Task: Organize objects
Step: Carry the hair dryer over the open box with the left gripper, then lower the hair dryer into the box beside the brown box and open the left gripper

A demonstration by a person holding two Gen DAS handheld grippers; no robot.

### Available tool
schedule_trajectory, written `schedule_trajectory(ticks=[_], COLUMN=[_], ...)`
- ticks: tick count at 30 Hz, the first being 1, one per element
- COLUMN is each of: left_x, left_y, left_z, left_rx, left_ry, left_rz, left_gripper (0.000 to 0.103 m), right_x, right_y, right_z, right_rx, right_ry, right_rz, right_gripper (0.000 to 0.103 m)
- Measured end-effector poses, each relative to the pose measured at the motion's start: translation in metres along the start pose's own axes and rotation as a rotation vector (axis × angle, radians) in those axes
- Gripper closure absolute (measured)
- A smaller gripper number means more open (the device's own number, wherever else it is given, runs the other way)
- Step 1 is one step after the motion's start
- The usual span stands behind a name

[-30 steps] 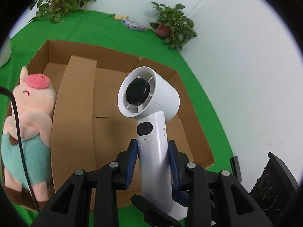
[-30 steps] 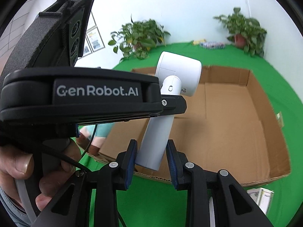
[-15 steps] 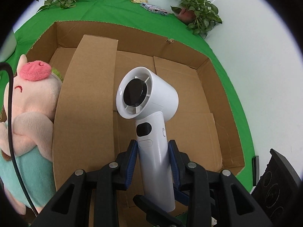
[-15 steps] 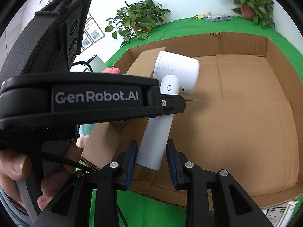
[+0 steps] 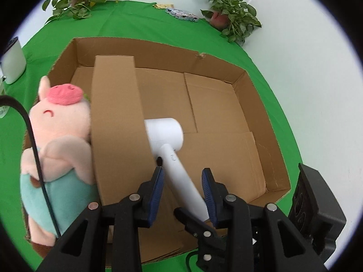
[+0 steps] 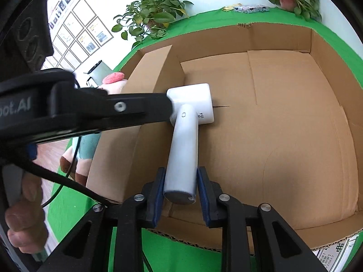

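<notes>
A white handheld fan [image 6: 185, 140] lies tilted inside the brown cardboard box [image 6: 283, 36], its head down near the box floor. My right gripper [image 6: 180, 187] is shut on the base of the fan's handle. My left gripper [image 5: 182, 184] is open, its blue pads apart on either side of the handle [image 5: 181, 176] without gripping it. The fan's head [image 5: 164, 133] rests beside the upright cardboard divider [image 5: 115, 117]. A pink plush pig [image 5: 59, 140] in a teal outfit leans against the outside of the divider.
The box stands on a green cloth [image 5: 140, 20]. Two potted plants [image 5: 229, 20] stand at the back by the white wall. A white device [image 5: 11, 65] is at the far left. A small patterned packet [image 5: 181, 16] lies at the back. Printed paper [image 6: 335, 251] lies by the box's near corner.
The left gripper has opened and let go of the fan's handle. The fan has tipped forward and down into the box, still held by the right gripper. Both cameras moved closer over the box.
</notes>
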State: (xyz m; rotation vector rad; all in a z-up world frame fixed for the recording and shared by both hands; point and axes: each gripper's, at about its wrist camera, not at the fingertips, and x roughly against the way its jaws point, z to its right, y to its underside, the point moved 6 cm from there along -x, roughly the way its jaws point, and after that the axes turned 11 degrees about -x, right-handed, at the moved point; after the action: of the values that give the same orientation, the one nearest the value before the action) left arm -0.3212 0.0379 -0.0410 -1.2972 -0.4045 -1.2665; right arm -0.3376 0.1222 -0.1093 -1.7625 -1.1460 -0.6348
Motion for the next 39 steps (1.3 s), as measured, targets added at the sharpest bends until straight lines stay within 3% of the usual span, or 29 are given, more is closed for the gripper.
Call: schedule_trajectory(ticks=[4,12,17,29,31,33,35,39], left_x=[0.015,0.022,0.022,0.025,0.026,0.027,0.028,0.031], left_y=[0.004,0.01,0.012,0.017,0.019,0.02,0.022,0.025], left_z=[-0.015,-0.02,-0.023,-0.031,-0.028,-0.025,-0.026,-0.032], left_rx=[0.034,0.007,-0.001,0.003,-0.021,-0.041,-0.037,0.017], left_ry=[0.012,0.025,0.036,0.033,0.01,-0.012,-0.02,-0.004], left_rz=[0.041,0.057,0.066,0.087,0.093,0.099,0.105,0.132], left_gripper=[0.07,0.07,0.07,0.07,0.07,0.07,0.07,0.069], right_x=[-0.007,-0.017,0.004,-0.011,-0.009,-0.003,0.003,0.011], right_y=[0.0,0.016,0.014,0.023,0.022,0.02,0.018,0.013], right_z=[-0.006,-0.012,-0.02,-0.043,-0.041,-0.034,-0.024,-0.013], right_rx=[0.02,0.037,0.145,0.191,0.172,0.129,0.079,0.034], right_ry=[0.038,0.08,0.204,0.162,0.147,0.145,0.135,0.116], right_rz=[-0.01,-0.053,0.05,0.022,0.031,0.059,0.076,0.075], right_gripper=[0.078,0.074,0.069,0.068,0.06,0.034,0.02,0.022])
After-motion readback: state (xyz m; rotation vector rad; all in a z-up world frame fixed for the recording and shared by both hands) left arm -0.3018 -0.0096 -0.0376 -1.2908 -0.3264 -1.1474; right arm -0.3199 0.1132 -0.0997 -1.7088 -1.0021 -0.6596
